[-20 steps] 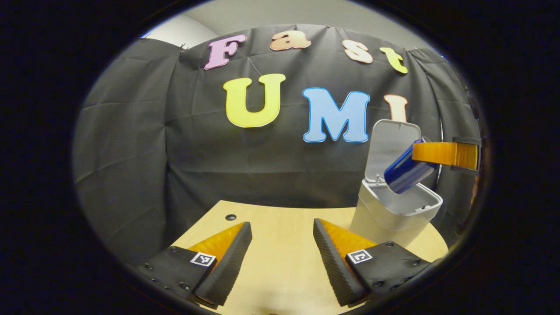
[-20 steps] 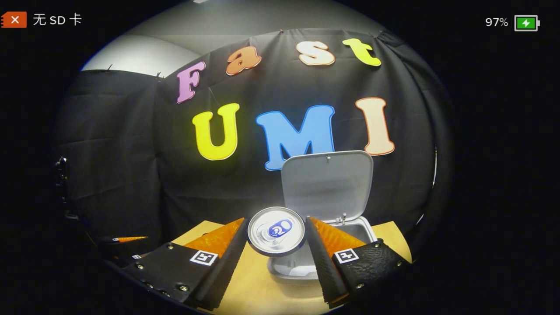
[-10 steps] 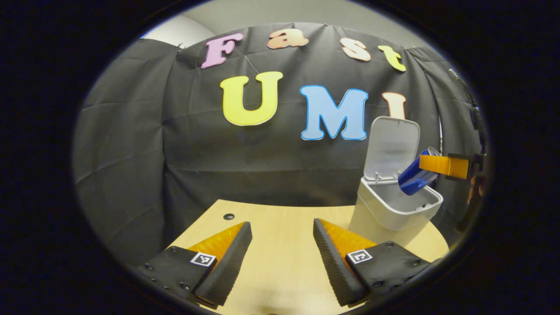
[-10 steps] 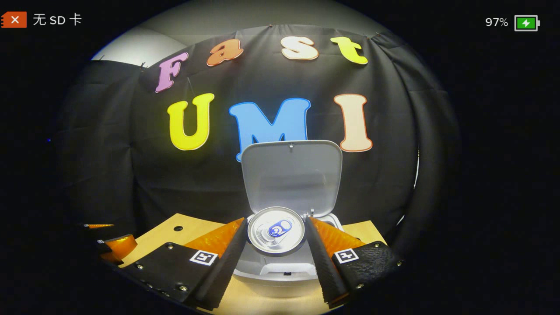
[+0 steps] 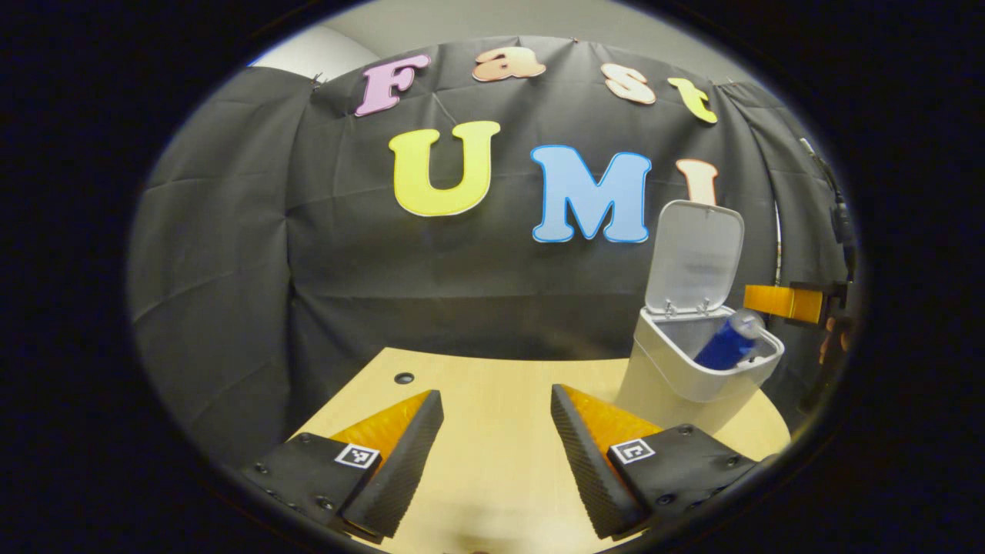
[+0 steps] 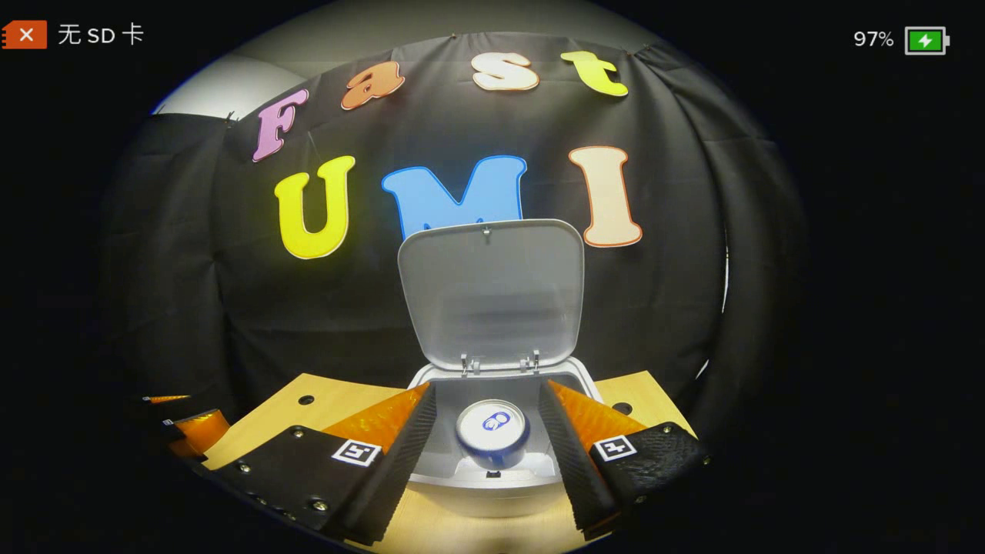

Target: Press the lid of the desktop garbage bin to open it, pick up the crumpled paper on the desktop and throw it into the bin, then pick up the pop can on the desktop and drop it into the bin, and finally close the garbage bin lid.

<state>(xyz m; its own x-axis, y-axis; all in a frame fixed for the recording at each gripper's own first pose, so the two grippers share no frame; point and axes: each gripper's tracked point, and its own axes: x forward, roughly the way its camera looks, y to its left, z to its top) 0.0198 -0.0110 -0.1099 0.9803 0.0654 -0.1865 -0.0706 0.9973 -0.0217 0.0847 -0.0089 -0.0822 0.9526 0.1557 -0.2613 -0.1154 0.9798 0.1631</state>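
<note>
The white desktop bin (image 5: 673, 377) stands on the right of the table with its lid (image 5: 696, 254) swung up. A blue pop can (image 5: 727, 345) lies tilted in the bin's mouth, top end up, free of any finger. In the right gripper view the can (image 6: 492, 431) sits inside the bin (image 6: 492, 486) under the raised lid (image 6: 492, 292). My right gripper (image 6: 486, 391) hangs open just above the opening, fingers apart from the can. One of its fingers (image 5: 785, 302) shows at the right beside the bin. My left gripper (image 5: 496, 446) is open over the table, holding nothing.
The light wooden table (image 5: 492, 385) has a small round hole (image 5: 403, 378) at its far left. Two such holes (image 6: 306, 400) (image 6: 622, 408) flank the bin. My left gripper (image 6: 188, 427) sits low at the table's left edge. Black cloth closes the back.
The right gripper moved over the bin, opened and let go of the can, which dropped into the bin's mouth. The left gripper has stayed still.
</note>
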